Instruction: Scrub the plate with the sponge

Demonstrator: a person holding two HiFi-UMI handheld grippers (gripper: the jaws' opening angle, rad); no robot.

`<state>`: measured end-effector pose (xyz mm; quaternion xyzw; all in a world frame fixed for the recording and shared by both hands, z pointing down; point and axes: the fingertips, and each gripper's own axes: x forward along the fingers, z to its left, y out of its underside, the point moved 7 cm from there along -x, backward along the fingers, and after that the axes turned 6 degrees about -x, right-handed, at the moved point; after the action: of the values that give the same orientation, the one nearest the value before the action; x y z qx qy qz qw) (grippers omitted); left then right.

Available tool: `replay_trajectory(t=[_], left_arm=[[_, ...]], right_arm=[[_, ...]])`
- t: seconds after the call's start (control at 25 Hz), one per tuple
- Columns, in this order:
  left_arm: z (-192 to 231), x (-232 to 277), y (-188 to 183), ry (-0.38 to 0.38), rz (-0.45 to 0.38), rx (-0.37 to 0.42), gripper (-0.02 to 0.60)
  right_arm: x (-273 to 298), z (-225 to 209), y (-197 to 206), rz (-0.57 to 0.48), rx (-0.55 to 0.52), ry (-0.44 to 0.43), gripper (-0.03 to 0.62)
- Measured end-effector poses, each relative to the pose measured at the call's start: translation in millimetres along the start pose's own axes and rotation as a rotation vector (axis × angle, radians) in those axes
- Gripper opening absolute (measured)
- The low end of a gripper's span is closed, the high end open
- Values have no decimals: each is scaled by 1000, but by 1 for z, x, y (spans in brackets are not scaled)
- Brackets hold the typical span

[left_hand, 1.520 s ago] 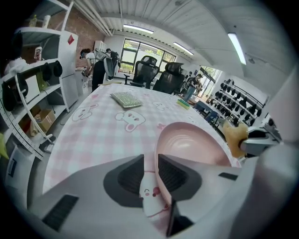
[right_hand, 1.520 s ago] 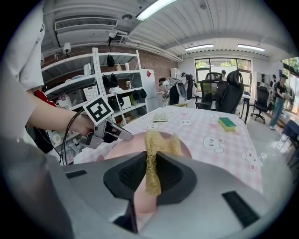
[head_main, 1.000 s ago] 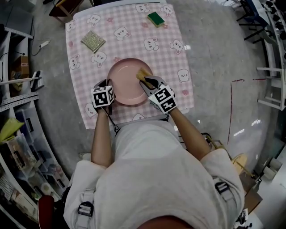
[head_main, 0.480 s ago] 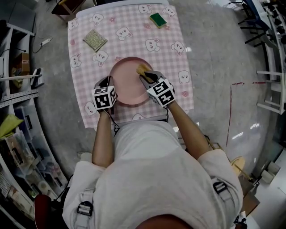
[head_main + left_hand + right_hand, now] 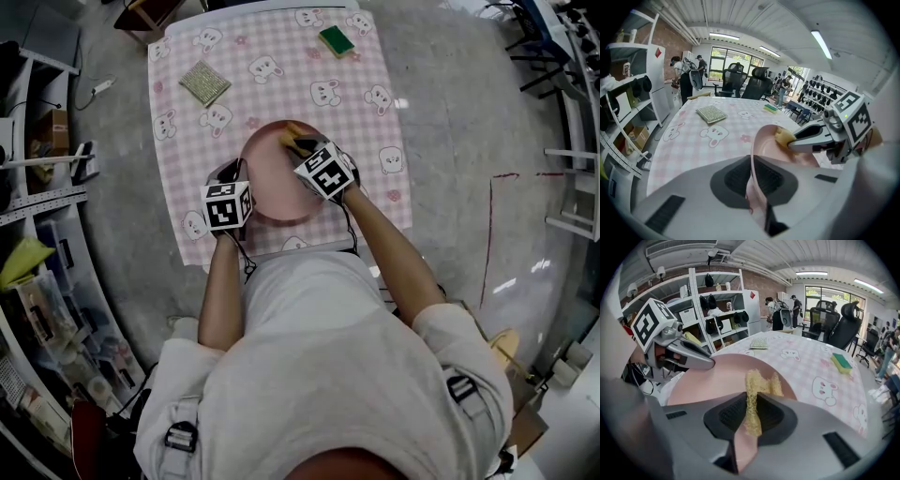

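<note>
The yellow sponge, pinched in the right gripper, has slid from the middle of the pink plate toward its upper rim, so a scrubbing stroke seems under way. The left gripper clamps the plate's left rim, centre-frame on the checked cloth. The plate looks smooth and possibly already clean.

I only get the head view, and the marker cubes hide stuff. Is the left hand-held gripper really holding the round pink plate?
Observer: Yes. In its own view the left hand-held gripper has its jaws shut on the rim of the round pink plate.
Operator: What's the yellow bit on the plate?
Observer: A rough yellow sponge, pinched in the right hand-held gripper and resting against the plate's inside.
Operator: Anyone else around?
Observer: Yes, people stand near black office chairs across the room.
</note>
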<state>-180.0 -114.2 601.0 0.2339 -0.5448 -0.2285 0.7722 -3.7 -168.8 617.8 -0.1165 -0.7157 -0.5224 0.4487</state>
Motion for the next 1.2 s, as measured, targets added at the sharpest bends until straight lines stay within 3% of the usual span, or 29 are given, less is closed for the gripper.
replay_trajectory(t=[0.56, 0.8, 0.96, 1.2], left_arm=[[-12, -1, -6, -4, -16, 48, 25], [-14, -1, -4, 7, -3, 30, 25], [-11, 2, -2, 20, 4, 8, 25], [-5, 3, -2, 34, 1, -3, 26]], right_arm=[[12, 17, -20, -2, -47, -25, 64], [15, 54, -29, 17, -256, -156, 66], [13, 77, -22, 47, -339, -262, 64], [7, 118, 1, 165, -471, -437, 64]])
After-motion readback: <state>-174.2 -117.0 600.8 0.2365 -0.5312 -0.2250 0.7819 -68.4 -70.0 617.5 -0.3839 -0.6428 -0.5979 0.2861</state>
